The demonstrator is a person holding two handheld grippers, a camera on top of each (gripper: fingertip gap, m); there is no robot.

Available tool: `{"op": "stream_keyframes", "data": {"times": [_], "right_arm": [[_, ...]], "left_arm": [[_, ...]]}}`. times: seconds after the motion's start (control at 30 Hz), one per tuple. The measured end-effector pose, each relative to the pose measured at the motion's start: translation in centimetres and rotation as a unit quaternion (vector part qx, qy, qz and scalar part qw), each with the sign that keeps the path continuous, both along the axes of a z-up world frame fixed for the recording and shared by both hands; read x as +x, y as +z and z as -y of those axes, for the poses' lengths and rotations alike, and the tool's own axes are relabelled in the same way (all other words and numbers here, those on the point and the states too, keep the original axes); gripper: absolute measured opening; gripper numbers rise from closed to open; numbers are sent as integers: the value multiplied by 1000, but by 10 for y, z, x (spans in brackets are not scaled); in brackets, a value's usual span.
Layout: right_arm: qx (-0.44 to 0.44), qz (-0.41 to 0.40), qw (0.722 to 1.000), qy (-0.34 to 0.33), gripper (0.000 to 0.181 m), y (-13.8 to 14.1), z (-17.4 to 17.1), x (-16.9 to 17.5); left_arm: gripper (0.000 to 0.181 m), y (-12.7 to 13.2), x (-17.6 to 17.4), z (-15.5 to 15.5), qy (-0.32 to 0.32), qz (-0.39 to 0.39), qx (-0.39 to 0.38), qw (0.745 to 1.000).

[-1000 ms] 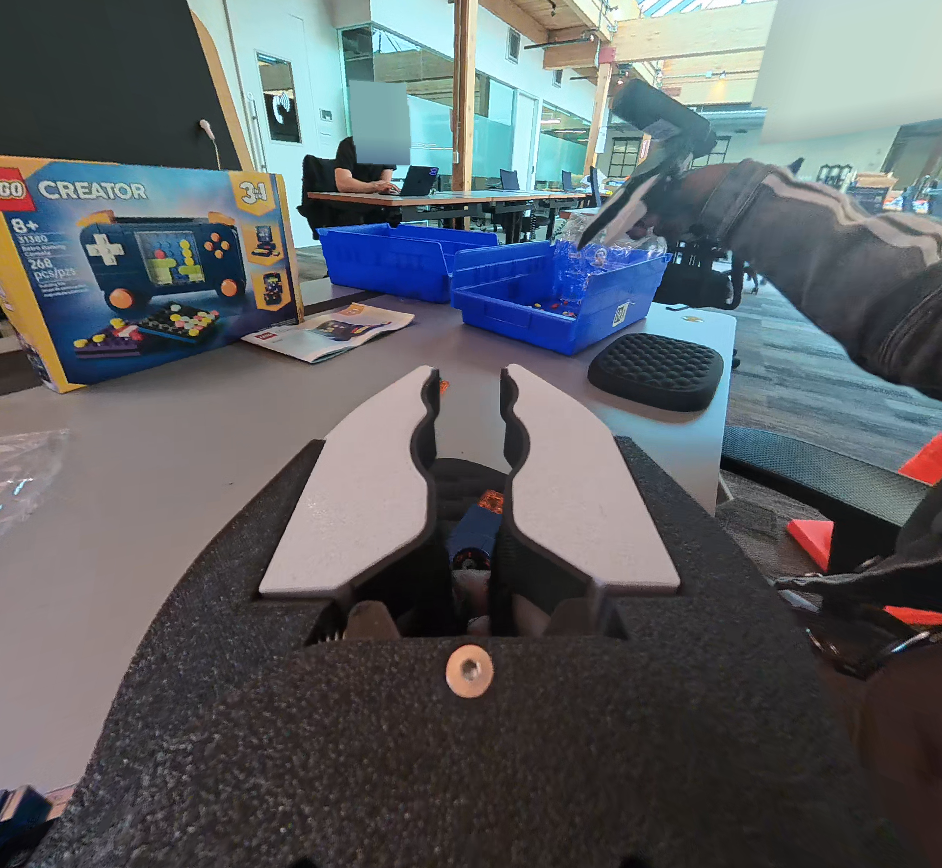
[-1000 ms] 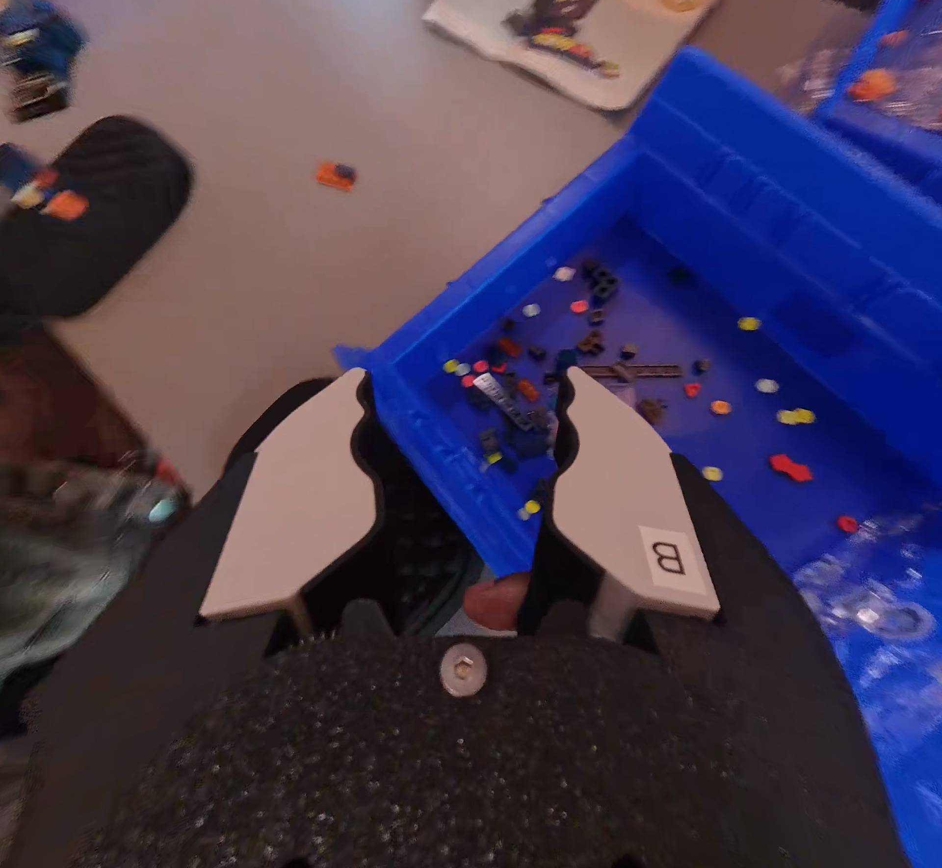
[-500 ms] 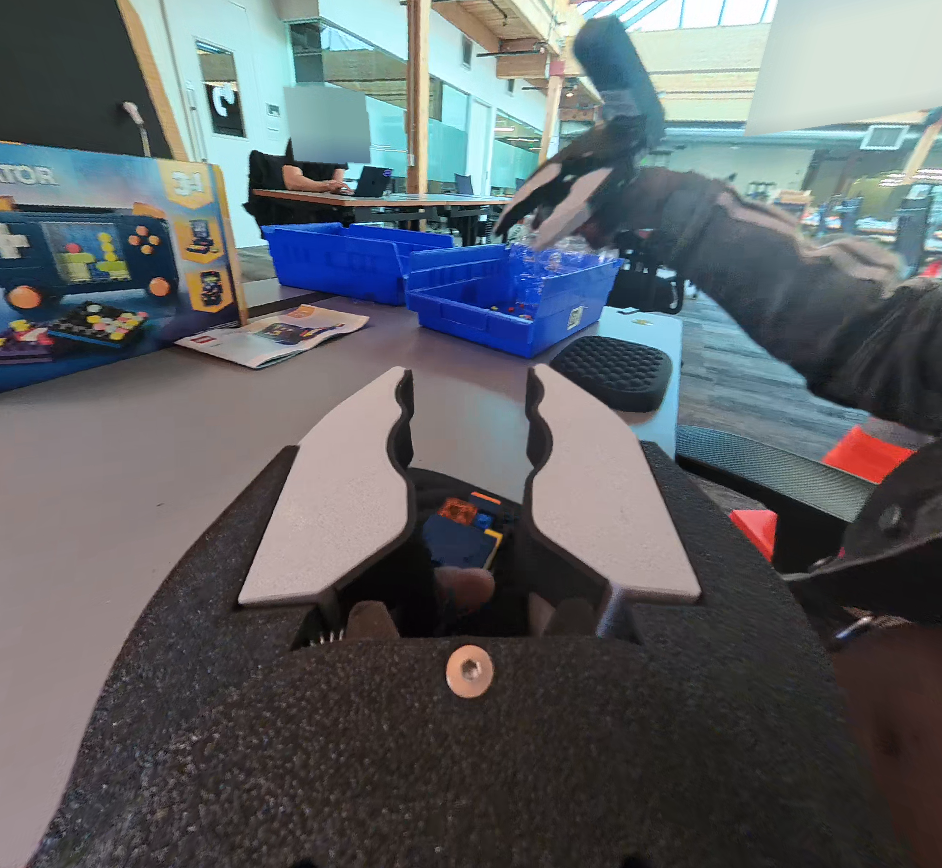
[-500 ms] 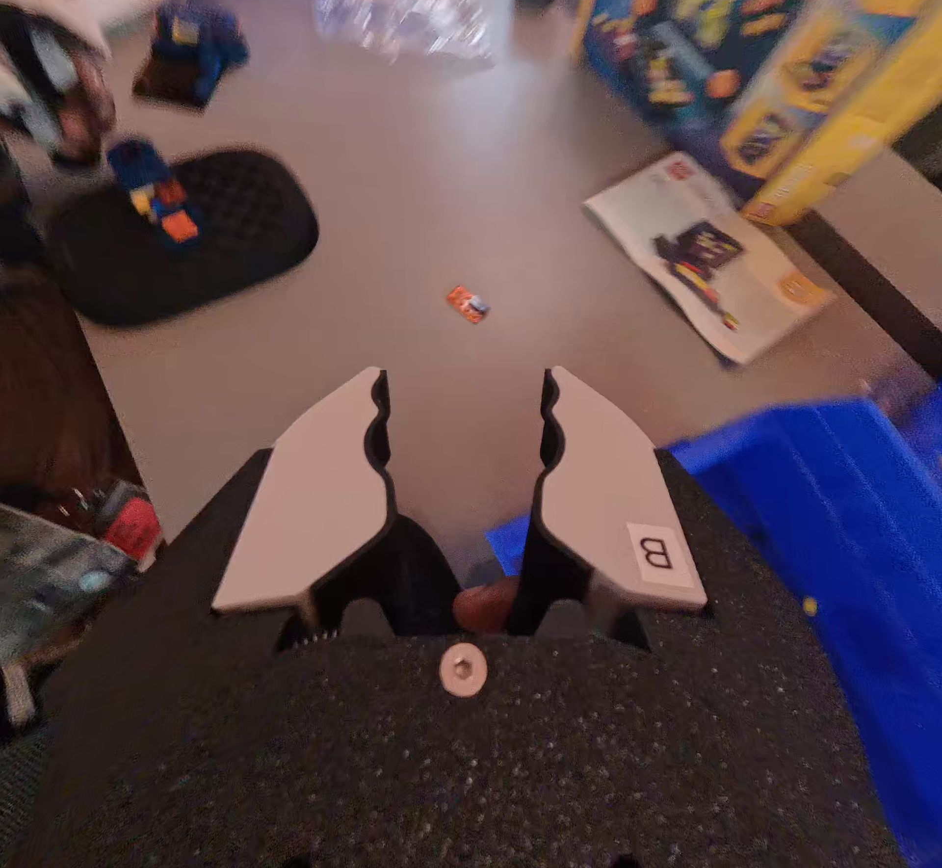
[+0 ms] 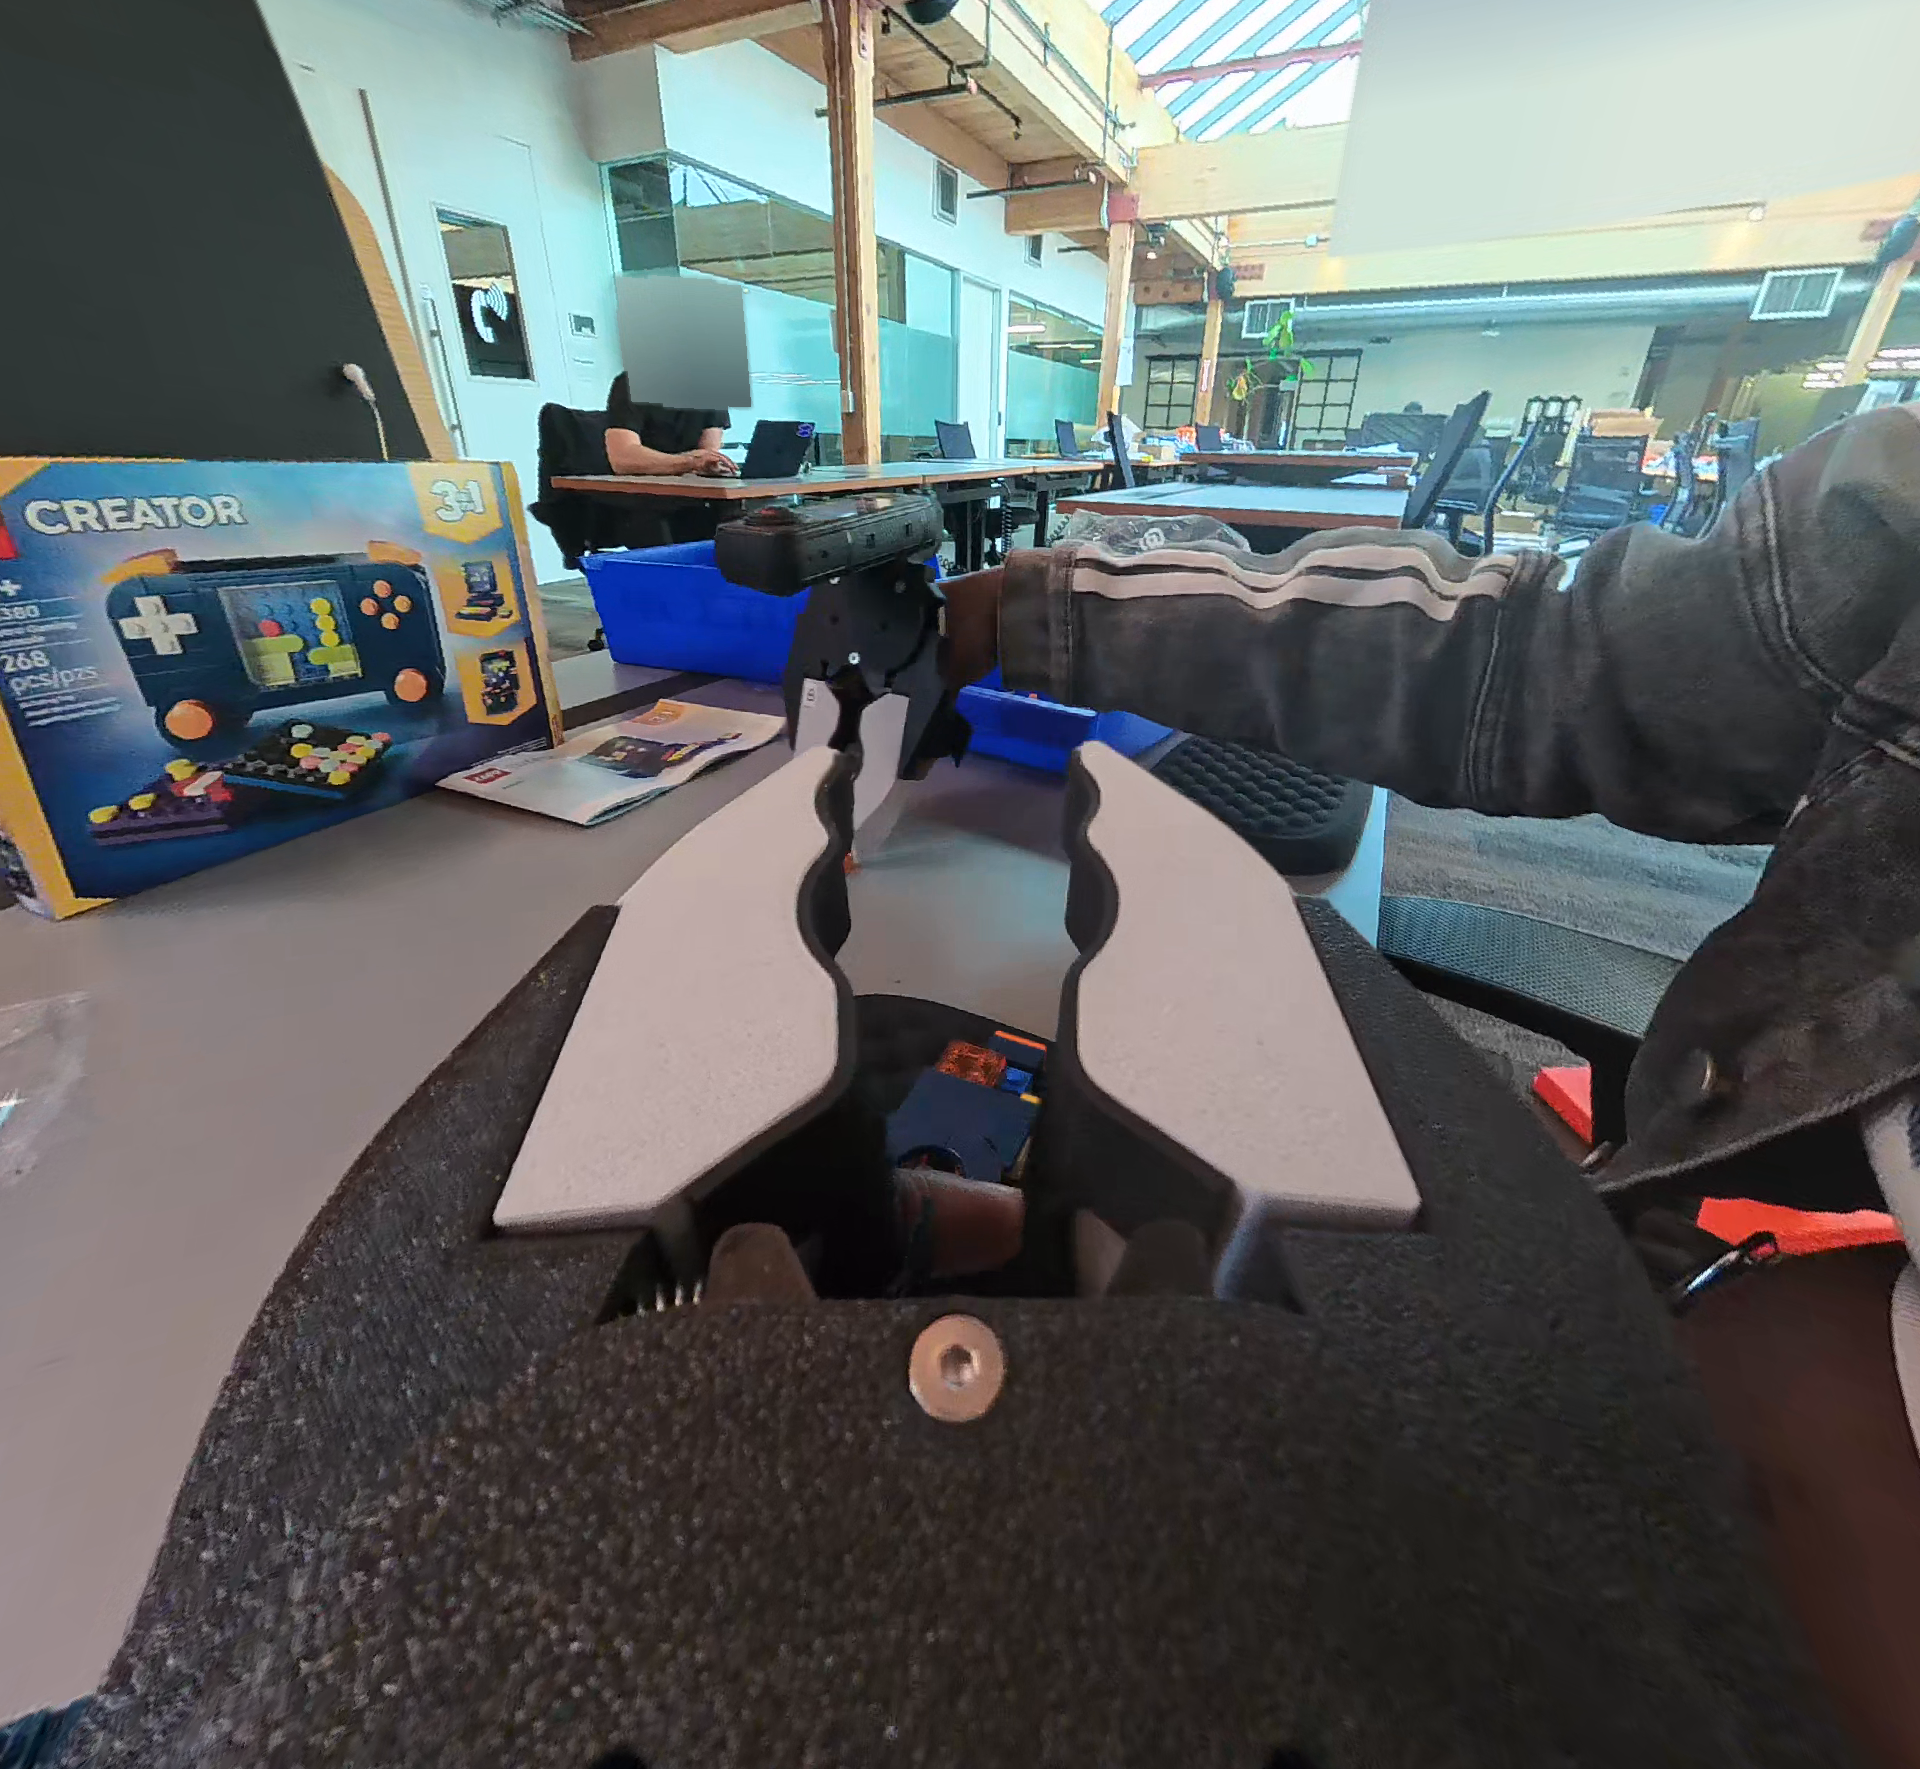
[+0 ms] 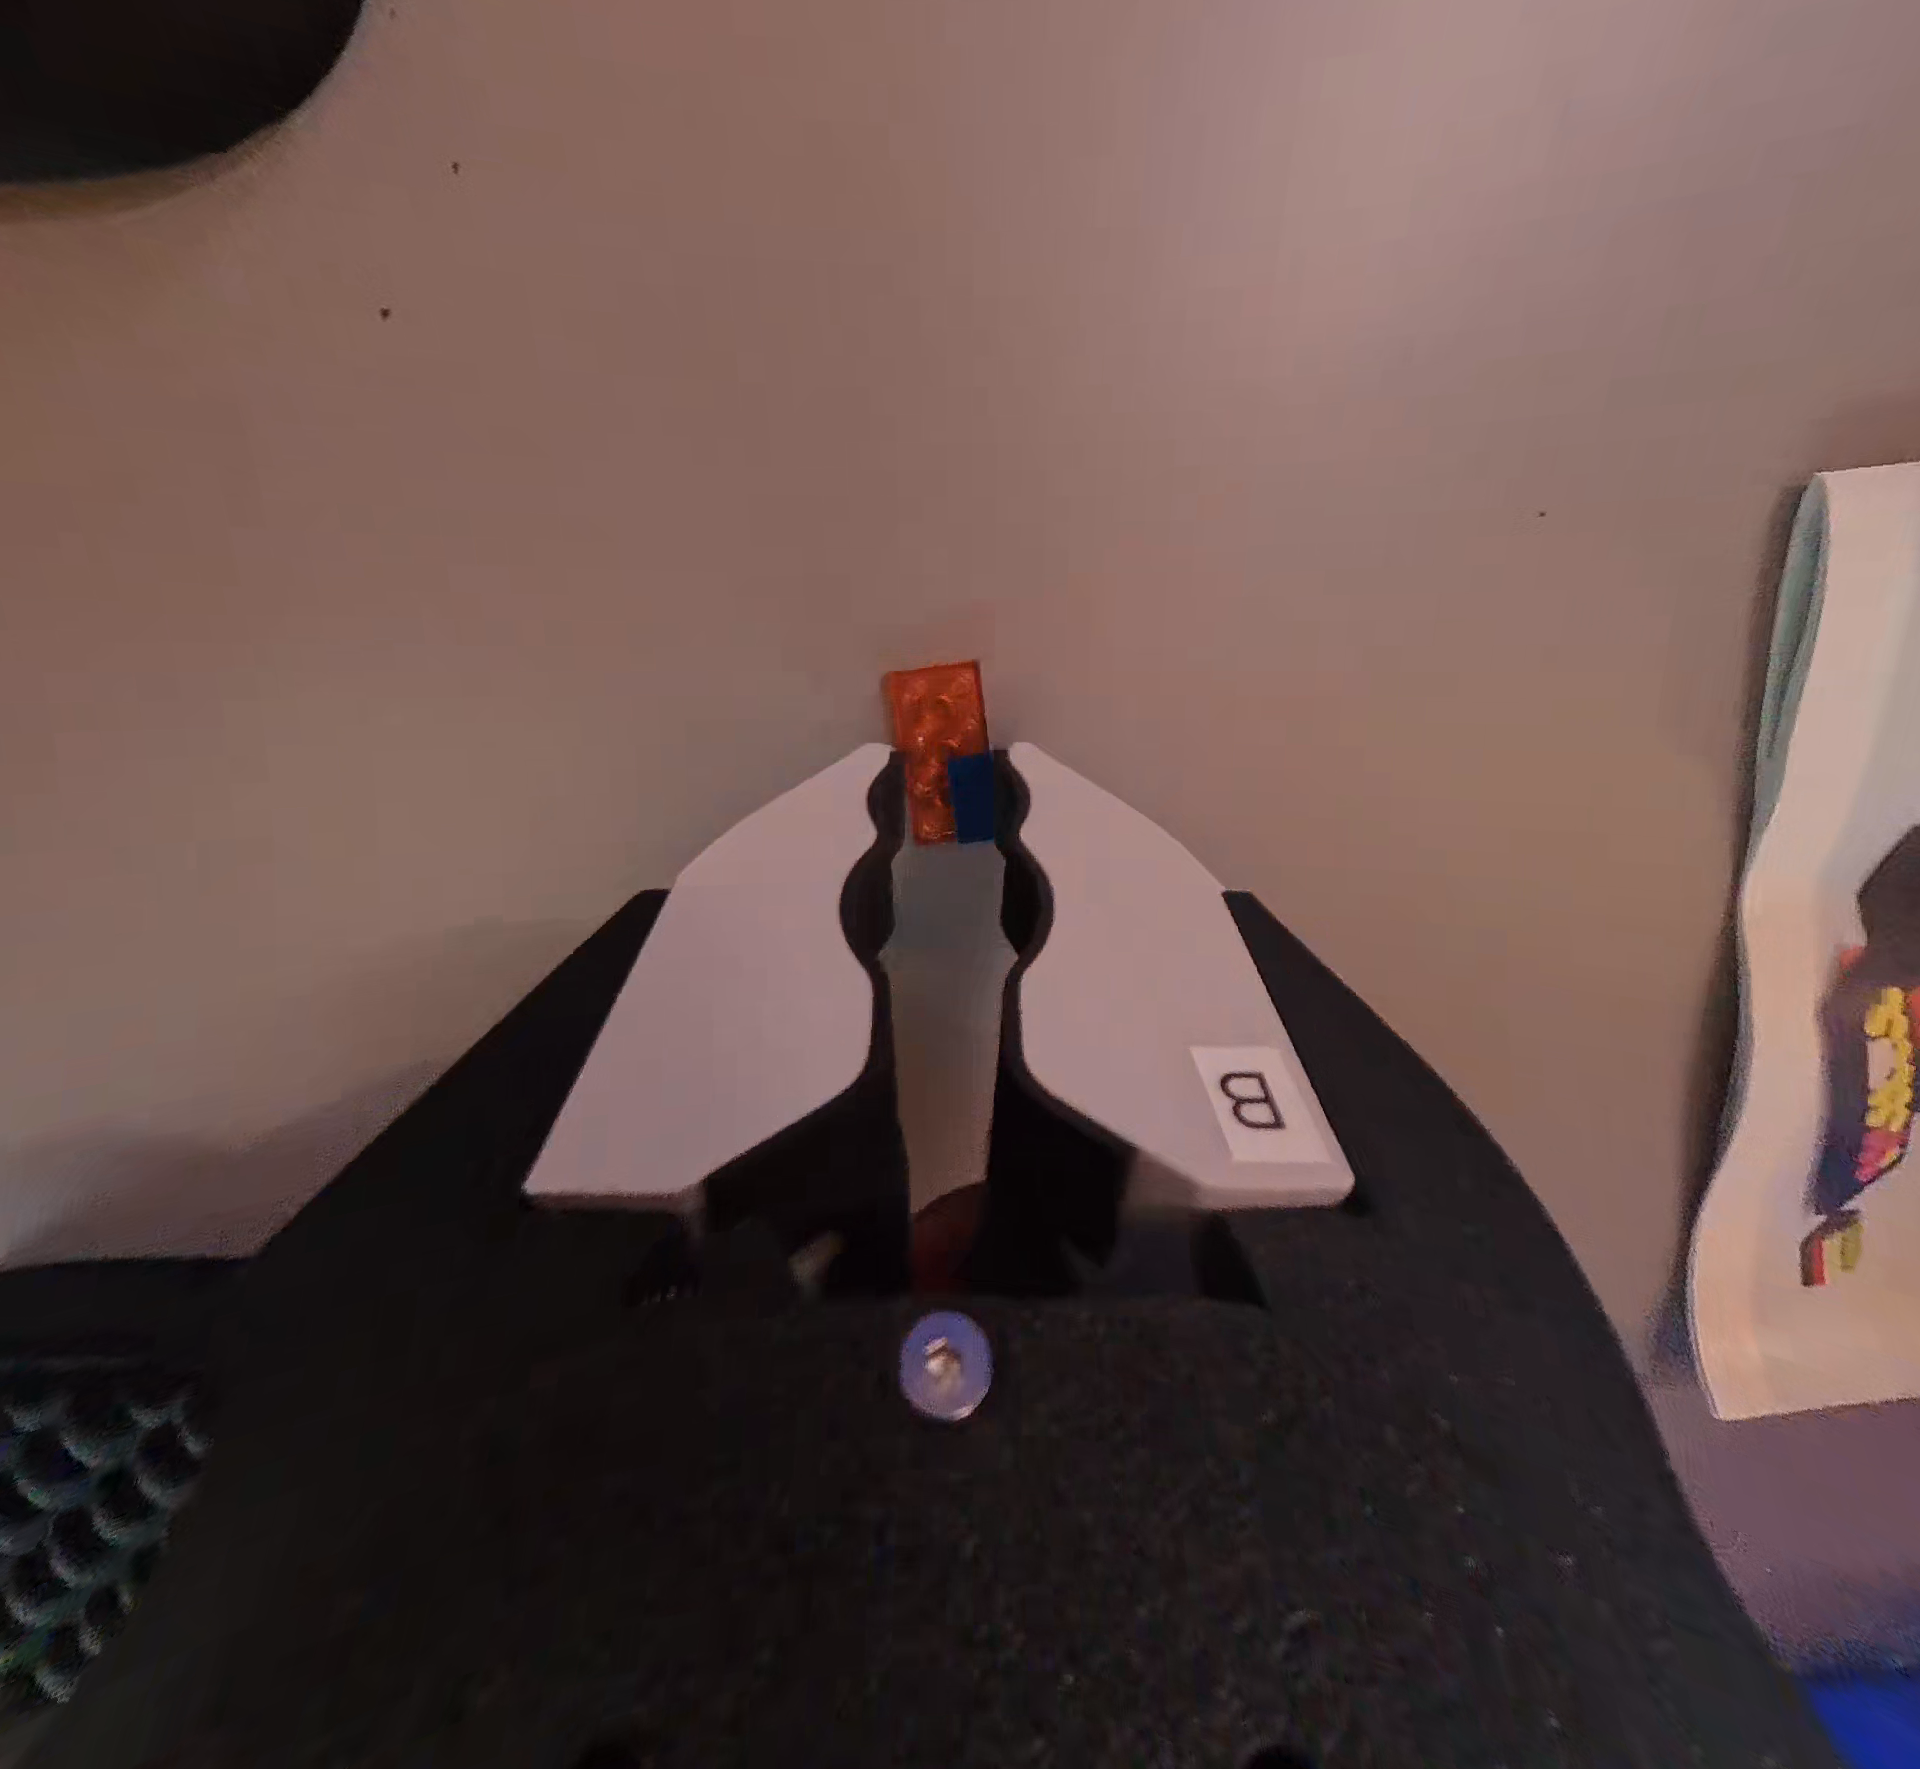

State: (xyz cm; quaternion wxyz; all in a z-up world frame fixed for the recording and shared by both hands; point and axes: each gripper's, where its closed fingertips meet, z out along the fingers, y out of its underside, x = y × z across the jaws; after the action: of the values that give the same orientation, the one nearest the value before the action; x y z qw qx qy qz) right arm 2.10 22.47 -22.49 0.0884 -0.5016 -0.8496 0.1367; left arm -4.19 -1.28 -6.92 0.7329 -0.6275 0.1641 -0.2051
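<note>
My right gripper [image 6: 945, 763] points down at the grey table [image 6: 1143, 369], its jaws closed narrowly on a small translucent orange plate with a blue piece [image 6: 940, 732] that lies flat there. It also shows in the left wrist view [image 5: 873, 763], with the plate [image 5: 850, 862] at its tips and a dark sleeve [image 5: 1351, 659] behind it. My left gripper [image 5: 951, 784] is open and holds nothing. Below its gap sits a dark blue and orange brick assembly [image 5: 977, 1096].
A toy brick box [image 5: 260, 670] stands at the left. A booklet [image 5: 613, 758] lies beside it, also in the right wrist view [image 6: 1818, 940]. Behind are blue bins [image 5: 686, 607] and a black dimpled pad [image 5: 1257, 800]. A person sits at a far desk. Spacing between my two grippers at the tips: around 30 cm.
My right gripper swung from over the blue bin down to the table and narrowed its jaws around the orange plate. My left gripper opened wider.
</note>
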Motion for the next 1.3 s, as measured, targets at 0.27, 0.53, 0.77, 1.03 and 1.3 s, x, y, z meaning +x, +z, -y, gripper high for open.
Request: {"op": "stream_keyframes", "data": {"times": [0.27,0.53,0.77,1.03,1.3], "right_arm": [[154,-364,916,69,15,109,102,-41],[339,-518,776,120,15,183,220,-32],[363,-541,747,135,15,194,246,-31],[-162,-668,718,-112,25,227,256,-26],[-236,-670,687,-153,19,225,259,-38]], "left_arm": [[35,9,-4,-12,-11,170,-48,984],[23,27,36,-8,-34,118,-17,992],[4,37,44,2,-29,69,10,997],[4,60,23,17,102,-27,174,979],[4,64,33,21,164,-133,232,950]]}}
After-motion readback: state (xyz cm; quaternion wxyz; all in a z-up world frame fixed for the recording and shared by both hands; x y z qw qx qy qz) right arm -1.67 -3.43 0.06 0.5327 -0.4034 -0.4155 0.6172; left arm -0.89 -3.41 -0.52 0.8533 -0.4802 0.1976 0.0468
